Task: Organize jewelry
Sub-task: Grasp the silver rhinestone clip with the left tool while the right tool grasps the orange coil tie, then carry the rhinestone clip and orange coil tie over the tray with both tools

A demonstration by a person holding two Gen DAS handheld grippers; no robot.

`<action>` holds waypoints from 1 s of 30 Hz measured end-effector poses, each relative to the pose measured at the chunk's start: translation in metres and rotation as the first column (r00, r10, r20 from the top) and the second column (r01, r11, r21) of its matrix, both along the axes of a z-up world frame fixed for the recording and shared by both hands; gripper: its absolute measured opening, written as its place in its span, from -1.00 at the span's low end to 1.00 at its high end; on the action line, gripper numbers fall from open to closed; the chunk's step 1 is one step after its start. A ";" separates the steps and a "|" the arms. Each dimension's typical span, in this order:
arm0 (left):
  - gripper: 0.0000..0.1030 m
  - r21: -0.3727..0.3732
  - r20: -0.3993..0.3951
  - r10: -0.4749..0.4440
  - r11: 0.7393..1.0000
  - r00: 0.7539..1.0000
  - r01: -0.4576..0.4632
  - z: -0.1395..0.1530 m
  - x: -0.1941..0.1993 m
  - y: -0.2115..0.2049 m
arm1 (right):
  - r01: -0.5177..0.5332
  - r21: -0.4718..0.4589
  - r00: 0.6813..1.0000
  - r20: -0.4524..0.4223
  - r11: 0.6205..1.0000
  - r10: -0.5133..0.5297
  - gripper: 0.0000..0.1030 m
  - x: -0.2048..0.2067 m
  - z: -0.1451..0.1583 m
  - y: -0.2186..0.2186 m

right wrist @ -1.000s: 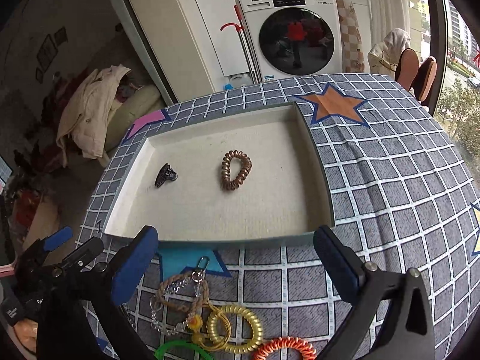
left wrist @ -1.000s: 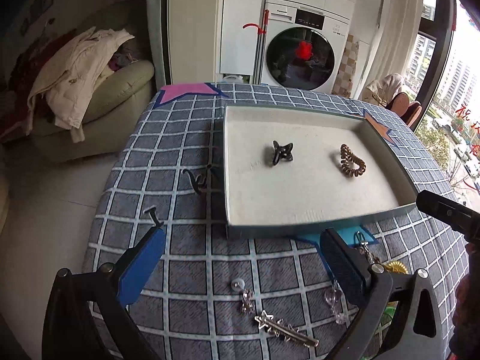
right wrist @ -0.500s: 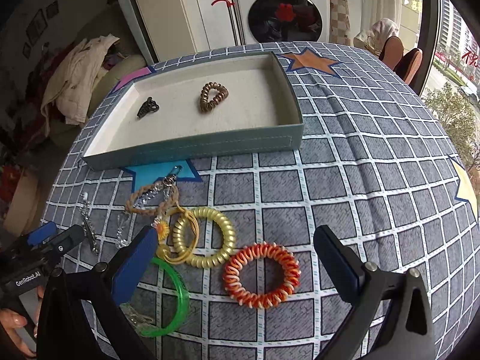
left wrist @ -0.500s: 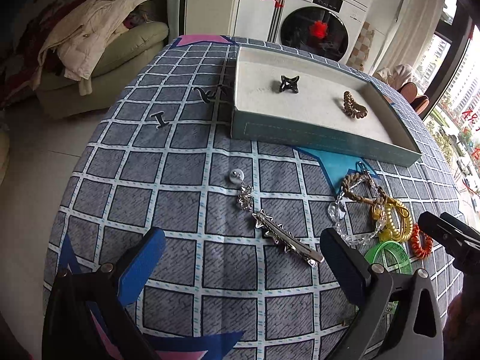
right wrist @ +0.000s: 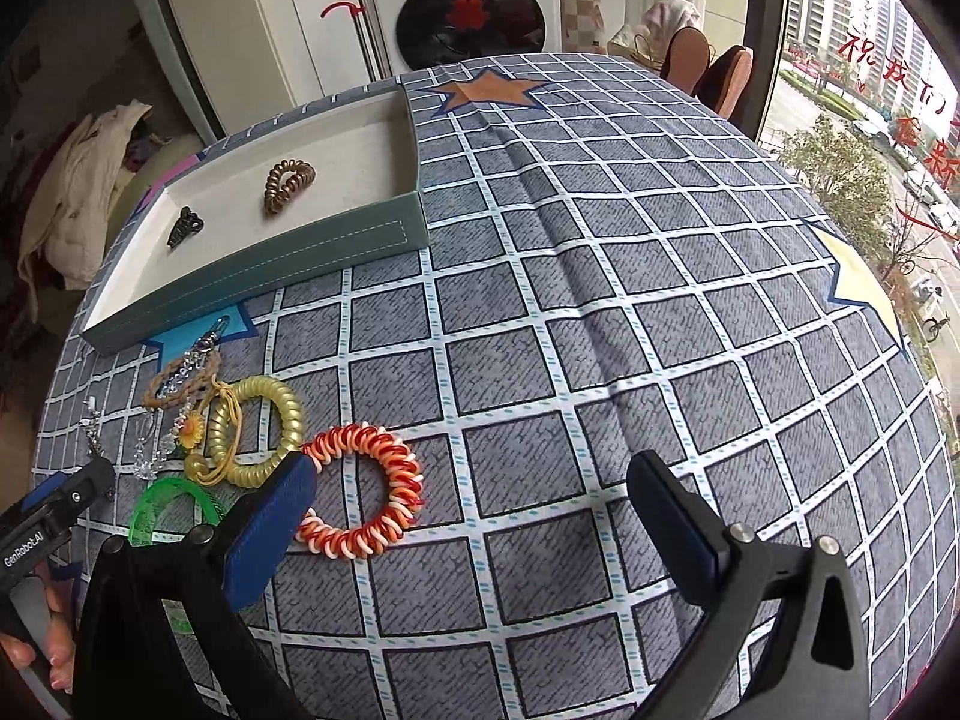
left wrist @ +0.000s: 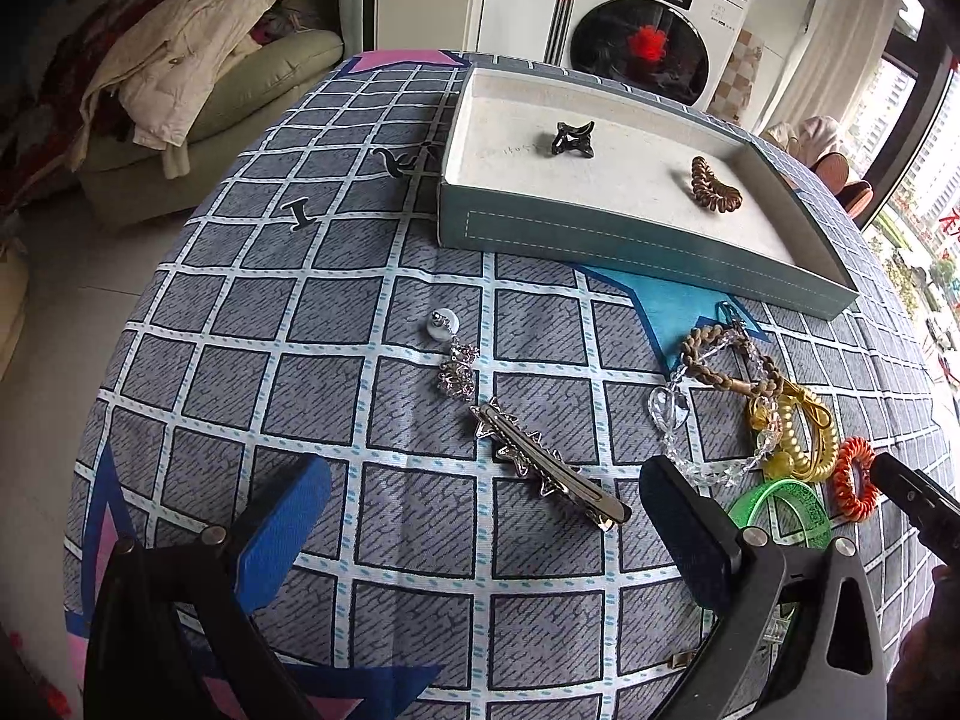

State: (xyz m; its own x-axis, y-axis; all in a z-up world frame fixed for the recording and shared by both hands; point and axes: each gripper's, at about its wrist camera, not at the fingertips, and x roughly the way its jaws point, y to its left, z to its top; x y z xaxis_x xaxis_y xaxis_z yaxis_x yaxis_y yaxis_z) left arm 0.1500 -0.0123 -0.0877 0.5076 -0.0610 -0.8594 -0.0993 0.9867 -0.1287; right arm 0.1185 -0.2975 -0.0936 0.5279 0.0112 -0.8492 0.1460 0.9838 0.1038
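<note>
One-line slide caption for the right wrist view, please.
Open right gripper above an orange-and-white spiral hair tie on the checked tablecloth; tray holds two pieces.

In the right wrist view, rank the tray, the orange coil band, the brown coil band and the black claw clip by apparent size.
1. tray
2. orange coil band, though it lies nearest the camera
3. brown coil band
4. black claw clip

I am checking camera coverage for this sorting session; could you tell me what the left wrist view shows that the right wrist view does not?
Only the left wrist view shows the silver star hair clip and the white-capped crystal charm. Only the right wrist view shows the orange star and yellow star on the tablecloth. Both show the tray holding the black claw clip and brown coil tie, plus the orange coil tie and green bangle.
</note>
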 end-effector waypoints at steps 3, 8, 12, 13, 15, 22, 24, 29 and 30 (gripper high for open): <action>1.00 0.021 0.006 -0.001 1.000 1.000 0.000 0.001 0.001 -0.002 | -0.017 -0.003 1.000 -0.017 1.000 0.016 0.80 0.001 -0.004 0.004; 0.98 0.048 0.012 -0.006 0.999 1.000 0.005 0.002 0.001 -0.005 | -0.076 -0.095 0.997 -0.015 0.993 0.075 0.56 0.001 -0.005 0.022; 0.77 0.080 0.021 -0.031 0.996 0.999 0.030 0.003 0.000 -0.008 | -0.105 -0.120 0.994 -0.006 0.987 0.105 0.48 0.000 -0.005 0.029; 0.64 0.084 0.028 -0.042 0.996 0.999 0.039 0.004 -0.001 -0.009 | -0.106 -0.119 0.994 -0.005 0.987 0.106 0.46 0.000 -0.005 0.029; 0.52 0.091 0.031 -0.067 0.994 0.997 0.064 0.005 -0.001 -0.011 | -0.112 -0.117 0.994 -0.004 0.987 0.113 0.42 -0.001 -0.004 0.029; 0.02 0.088 0.058 -0.119 0.990 0.991 0.114 0.007 -0.009 -0.006 | -0.156 -0.111 0.988 -0.003 0.982 0.156 -0.04 -0.001 -0.002 0.041; -0.02 0.056 0.076 -0.119 0.992 0.990 0.115 0.007 -0.013 0.000 | -0.167 -0.108 0.986 -0.003 0.980 0.167 -0.19 -0.002 -0.001 0.044; -0.35 -0.042 0.095 -0.132 0.990 0.987 0.137 0.007 -0.017 0.015 | -0.170 -0.102 0.985 0.002 0.980 0.171 -0.69 -0.003 0.000 0.047; -0.35 -0.053 0.096 -0.137 0.988 0.986 0.143 0.007 -0.019 0.017 | -0.166 -0.100 0.986 0.004 0.981 0.167 -0.69 -0.004 0.000 0.047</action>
State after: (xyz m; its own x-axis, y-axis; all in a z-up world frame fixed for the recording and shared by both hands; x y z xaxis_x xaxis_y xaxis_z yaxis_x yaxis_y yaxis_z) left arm 0.1312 0.0045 -0.0808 0.5670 -0.1863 -0.8024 0.0542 0.9804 -0.1894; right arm 0.1147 -0.2504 -0.0935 0.5363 0.0164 -0.8438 -0.0217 0.9997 0.0057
